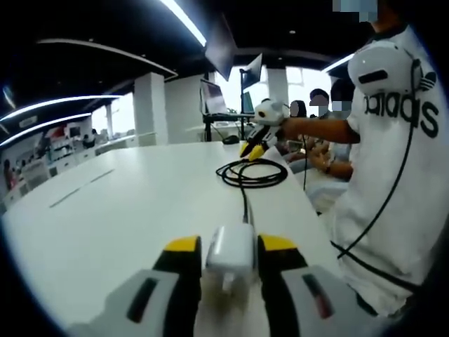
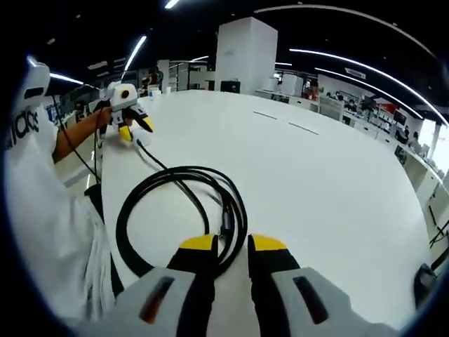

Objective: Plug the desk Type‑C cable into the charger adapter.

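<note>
A broad white table (image 1: 126, 203) fills the middle of an open office, its top smooth and bare but for two thin dark slots, with long ceiling light strips (image 2: 365, 67) curving overhead, a white pillar (image 2: 242, 53) beyond the far edge and bright windows behind monitors (image 1: 214, 98) on stands. A person in a white printed T-shirt (image 1: 393, 175) stands at the table's edge, and others sit behind. In the left gripper view, the left gripper (image 1: 231, 256) is clamped on the charger adapter (image 1: 230, 256), a small white block with rounded corners held between the yellow-tipped jaws just above the tabletop. A black cable (image 1: 252, 172) runs from the adapter's far end into a loose coil farther along the table, near the right gripper (image 1: 252, 149). In the right gripper view, the right gripper's jaws stand slightly apart right at the coil's near edge, where the dark plug end (image 2: 226, 223) lies just ahead of the tips; whether they pinch the cable I cannot tell.
</note>
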### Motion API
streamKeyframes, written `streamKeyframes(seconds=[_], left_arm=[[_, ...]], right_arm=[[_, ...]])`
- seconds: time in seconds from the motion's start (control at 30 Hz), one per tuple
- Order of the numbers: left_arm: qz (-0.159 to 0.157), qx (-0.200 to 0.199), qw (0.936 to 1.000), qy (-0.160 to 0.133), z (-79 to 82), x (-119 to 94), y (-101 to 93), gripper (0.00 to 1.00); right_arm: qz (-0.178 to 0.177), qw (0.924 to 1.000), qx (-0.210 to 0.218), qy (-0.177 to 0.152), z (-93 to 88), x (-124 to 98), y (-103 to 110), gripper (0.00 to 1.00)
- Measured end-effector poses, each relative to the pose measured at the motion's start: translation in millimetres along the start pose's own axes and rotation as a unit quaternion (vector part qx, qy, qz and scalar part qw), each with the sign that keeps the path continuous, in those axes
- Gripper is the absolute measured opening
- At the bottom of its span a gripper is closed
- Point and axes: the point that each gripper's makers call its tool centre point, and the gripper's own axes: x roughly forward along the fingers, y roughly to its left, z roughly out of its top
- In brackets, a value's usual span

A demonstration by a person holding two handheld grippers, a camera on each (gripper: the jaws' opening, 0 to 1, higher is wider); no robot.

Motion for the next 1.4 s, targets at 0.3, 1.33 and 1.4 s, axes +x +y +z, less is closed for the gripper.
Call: streamKeyframes(seconds=[0.3, 1.33, 1.4], left_arm=[[-0.002, -0.002, 1.0000, 0.003, -1.4, 3, -0.5, 0.30], [0.009, -0.035, 0.9993, -0.001, -4.1, 5, 9.9, 0.27], [0.008, -0.036, 0.9993, 0.000, -4.1, 5, 10.5, 0.27]], right_arm=[[-0.004, 0.9995, 0.015, 0.028, -6.6, 3, 1, 0.15], [-0.013, 0.9976, 0.050, 0.047, 0.6, 12, -5, 0.04], [-0.012, 0.9976, 0.050, 0.047, 1.4, 13, -6, 0.04]])
